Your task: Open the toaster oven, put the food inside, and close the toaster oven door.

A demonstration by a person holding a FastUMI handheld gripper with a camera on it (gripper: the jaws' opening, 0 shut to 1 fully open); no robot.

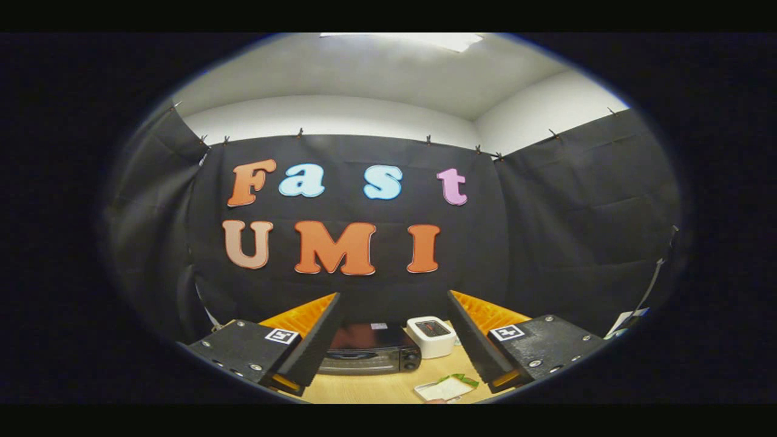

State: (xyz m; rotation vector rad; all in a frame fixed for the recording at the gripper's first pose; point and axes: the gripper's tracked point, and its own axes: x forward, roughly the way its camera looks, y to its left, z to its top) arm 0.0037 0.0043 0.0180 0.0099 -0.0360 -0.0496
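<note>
Gripper: wide open, holding nothing.
Oven: between fingers, door shut, left end hidden.
Food: on tray, indistinct.

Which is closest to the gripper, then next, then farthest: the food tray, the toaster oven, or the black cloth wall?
The gripper is open, holding nothing.
1. Food tray: on the table, just ahead of the fingers, toward the right finger.
2. Toaster oven: farther back on the table, door closed, beside the left finger.
3. Black cloth wall: farthest, behind the oven.

One toaster oven, one white box — one tray.
</note>
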